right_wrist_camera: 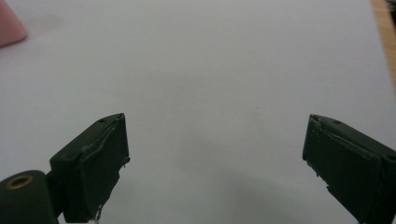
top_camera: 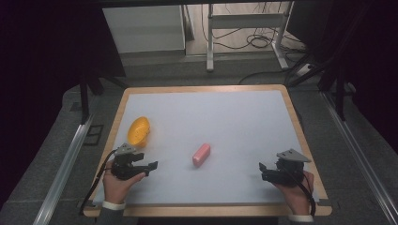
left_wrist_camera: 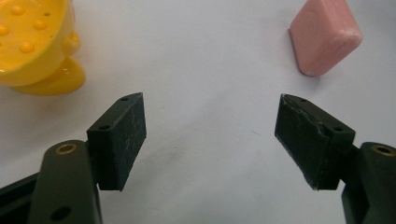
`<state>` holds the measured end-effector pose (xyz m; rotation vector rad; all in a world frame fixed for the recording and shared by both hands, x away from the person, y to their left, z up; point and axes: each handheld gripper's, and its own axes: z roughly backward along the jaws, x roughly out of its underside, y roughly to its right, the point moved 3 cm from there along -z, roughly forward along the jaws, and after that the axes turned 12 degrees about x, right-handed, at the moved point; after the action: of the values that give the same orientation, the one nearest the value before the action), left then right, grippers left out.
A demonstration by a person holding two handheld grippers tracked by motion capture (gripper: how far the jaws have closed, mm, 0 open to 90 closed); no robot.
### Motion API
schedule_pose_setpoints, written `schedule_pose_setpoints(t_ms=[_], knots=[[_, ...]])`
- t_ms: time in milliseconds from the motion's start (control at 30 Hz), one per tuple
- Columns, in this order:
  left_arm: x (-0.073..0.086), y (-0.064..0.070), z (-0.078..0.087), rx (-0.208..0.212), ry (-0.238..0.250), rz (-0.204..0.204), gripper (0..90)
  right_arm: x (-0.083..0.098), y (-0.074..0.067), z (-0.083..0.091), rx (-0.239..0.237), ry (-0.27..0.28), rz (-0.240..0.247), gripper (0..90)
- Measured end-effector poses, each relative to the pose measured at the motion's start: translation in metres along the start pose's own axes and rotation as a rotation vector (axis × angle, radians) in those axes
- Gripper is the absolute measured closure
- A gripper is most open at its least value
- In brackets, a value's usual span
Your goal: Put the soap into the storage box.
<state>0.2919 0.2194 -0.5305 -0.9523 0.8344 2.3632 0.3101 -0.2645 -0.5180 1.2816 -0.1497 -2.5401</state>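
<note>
A pink soap bar lies on the white mat near the middle of the table, also seen in the left gripper view as a pink soap bar at the upper right. A yellow soap dish with bumps inside sits at the left; the yellow soap dish fills the upper left corner there. My left gripper rests near the front left, open, jaws wide apart over bare mat. My right gripper sits at the front right, open, with nothing between its jaws. A pink corner of the soap bar shows at its far left.
The wooden table carries a white mat with a bare wood edge at the right. Beyond the table stand a metal frame and loose cables on the floor. Rails run along both sides.
</note>
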Motion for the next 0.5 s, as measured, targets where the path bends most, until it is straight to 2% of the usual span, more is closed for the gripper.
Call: schedule_pose_setpoints(t_ms=[300, 500], knots=[[0.000, -0.004, -0.001, -0.028, 0.003, -0.002, 25.2, 0.008, 0.009, 0.000, -0.018, 0.023, 0.001, 10.7], [-0.001, -0.001, 0.000, -0.023, 0.004, -0.012, 25.3, 0.010, 0.016, 0.000, -0.019, 0.031, -0.011, 10.7]])
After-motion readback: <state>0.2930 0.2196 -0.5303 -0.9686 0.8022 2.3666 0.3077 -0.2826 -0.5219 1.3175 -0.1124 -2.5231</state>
